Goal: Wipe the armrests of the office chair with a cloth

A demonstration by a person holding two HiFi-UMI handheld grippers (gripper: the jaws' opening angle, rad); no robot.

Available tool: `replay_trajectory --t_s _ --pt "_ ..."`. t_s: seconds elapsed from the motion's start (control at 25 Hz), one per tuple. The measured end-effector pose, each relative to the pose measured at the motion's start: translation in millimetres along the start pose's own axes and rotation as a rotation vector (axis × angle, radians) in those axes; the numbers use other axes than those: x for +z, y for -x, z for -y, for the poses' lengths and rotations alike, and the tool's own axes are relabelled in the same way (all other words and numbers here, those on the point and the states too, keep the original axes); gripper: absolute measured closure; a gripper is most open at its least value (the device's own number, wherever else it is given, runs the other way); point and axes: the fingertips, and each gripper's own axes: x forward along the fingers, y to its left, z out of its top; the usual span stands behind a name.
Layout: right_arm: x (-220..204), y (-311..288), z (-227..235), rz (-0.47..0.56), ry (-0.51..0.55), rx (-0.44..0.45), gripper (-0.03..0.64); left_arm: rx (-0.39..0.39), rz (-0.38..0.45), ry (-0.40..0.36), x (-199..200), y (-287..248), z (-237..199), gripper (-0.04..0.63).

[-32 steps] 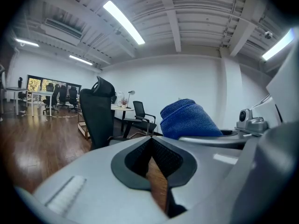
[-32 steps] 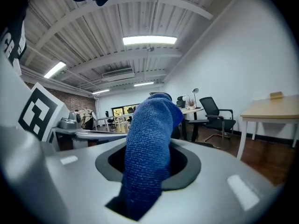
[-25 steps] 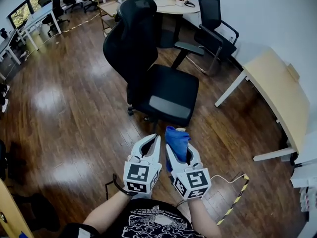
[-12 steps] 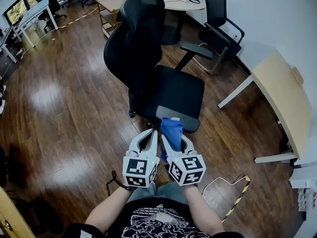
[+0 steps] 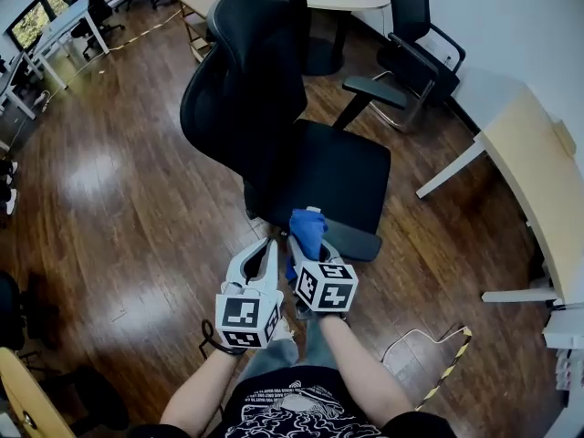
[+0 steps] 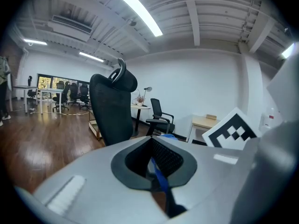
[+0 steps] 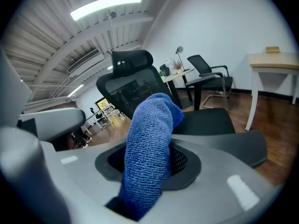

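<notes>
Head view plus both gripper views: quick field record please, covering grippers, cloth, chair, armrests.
left gripper: jaws together, nothing held
right gripper: shut on the blue terry cloth, which sticks out past the jaws
chair: black mesh-back office chair, on dark wood floor
near armrest: grey pad beside the cloth; contact unclear
far armrest: no gripper near it

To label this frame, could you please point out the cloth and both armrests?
cloth (image 7: 148, 153), right gripper view, its middle
near armrest (image 5: 360, 245), head view, pad top
far armrest (image 5: 372, 88), head view, pad top
</notes>
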Motion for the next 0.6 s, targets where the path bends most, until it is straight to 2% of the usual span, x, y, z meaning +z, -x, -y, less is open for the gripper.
replay_trajectory --t_s 0.24,0.6 --pt "-9.0 -47.6 10.8 -0.087 -0.070 0.001 0.476 0.060 -0.033 0.040 -7.0 -20.1 -20.3 0.592" --pt "-18.8 -70.5 27.5 -0.190 -0.163 -0.036 0.477 0.073 -0.069 0.037 -12.8 -48.0 -20.5 0.592"
